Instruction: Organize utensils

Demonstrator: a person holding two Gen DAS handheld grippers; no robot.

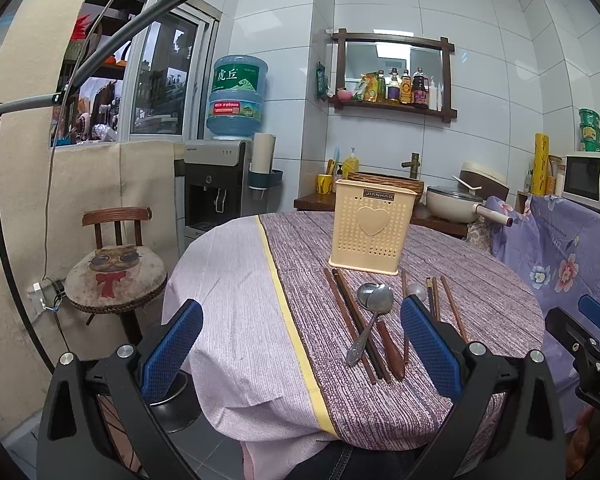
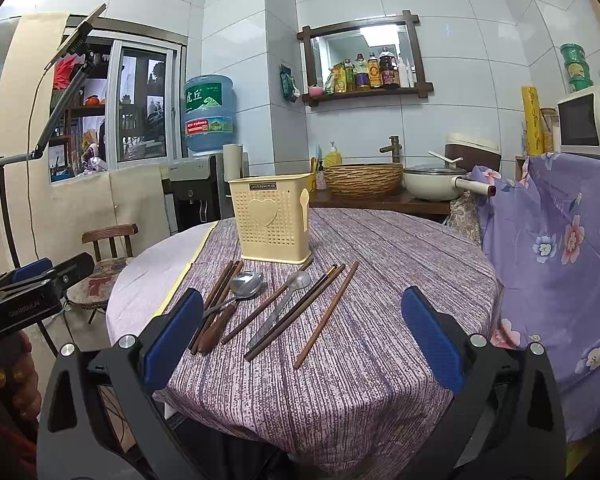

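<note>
A cream perforated utensil holder (image 1: 370, 228) with a heart stands upright on the round table; it also shows in the right wrist view (image 2: 271, 222). In front of it lie several brown chopsticks (image 2: 326, 314), a large metal spoon (image 2: 246, 284) over a wooden-handled utensil (image 2: 216, 326), and a smaller metal spoon (image 2: 288, 300). In the left wrist view the large spoon (image 1: 374, 300) and chopsticks (image 1: 350, 322) lie between my fingers. My left gripper (image 1: 300, 350) is open and empty at the table's near edge. My right gripper (image 2: 302, 350) is open and empty, also short of the utensils.
The table (image 2: 380, 360) wears a purple striped cloth with a pale section at the left (image 1: 228, 300). A stool (image 1: 116, 276) stands left of it. A floral-covered piece (image 2: 560, 260) is at the right. A counter behind holds a basket (image 2: 362, 180) and a pot (image 2: 432, 182).
</note>
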